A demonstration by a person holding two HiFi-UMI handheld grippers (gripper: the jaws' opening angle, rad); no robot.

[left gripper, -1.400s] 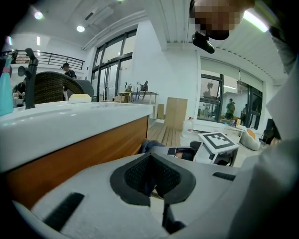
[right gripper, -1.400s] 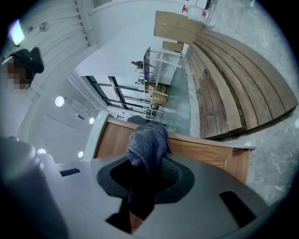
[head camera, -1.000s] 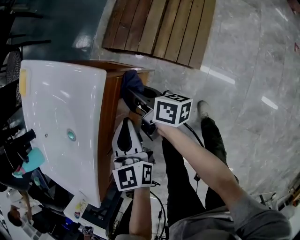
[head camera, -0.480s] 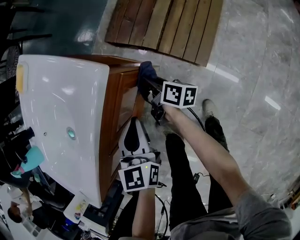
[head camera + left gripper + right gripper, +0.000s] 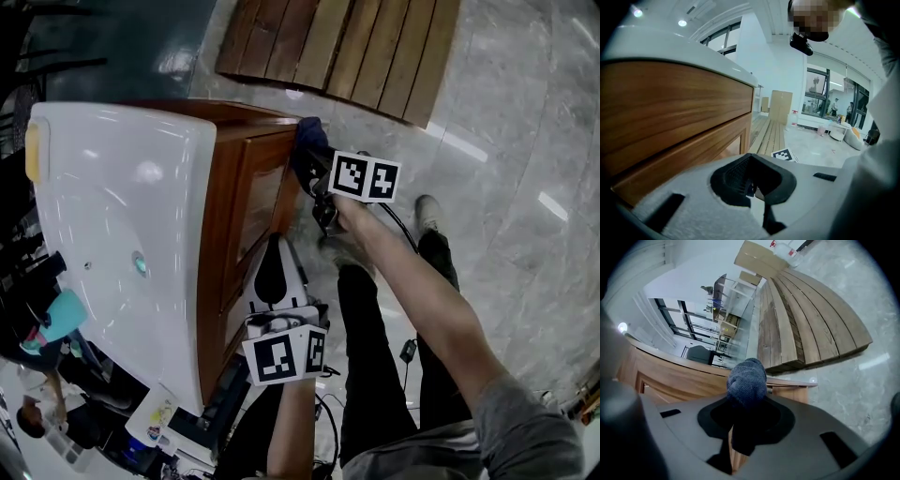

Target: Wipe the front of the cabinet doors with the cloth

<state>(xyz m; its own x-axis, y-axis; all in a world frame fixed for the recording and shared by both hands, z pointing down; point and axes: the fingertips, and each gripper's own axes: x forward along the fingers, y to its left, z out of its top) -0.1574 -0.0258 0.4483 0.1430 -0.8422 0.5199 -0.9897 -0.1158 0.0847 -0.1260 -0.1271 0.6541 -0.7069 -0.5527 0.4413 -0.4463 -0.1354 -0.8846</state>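
At the cabinet front's top corner, on the side nearest the slatted wooden platform (image 5: 347, 47), the right tool (image 5: 317, 173) is clamped on the dark blue cloth (image 5: 746, 378). The cloth bunches out beyond the jaws and sits against the wood of the cabinet (image 5: 248, 197). Left tool (image 5: 272, 251) is held further along the same front, close beside a door panel, jaws together with nothing between them. White basin counter (image 5: 122, 234) caps the cabinet.

white sink top (image 5: 112, 216) with round drain (image 5: 139, 264), slatted wooden platform (image 5: 347, 47) on glossy grey floor (image 5: 525, 141)
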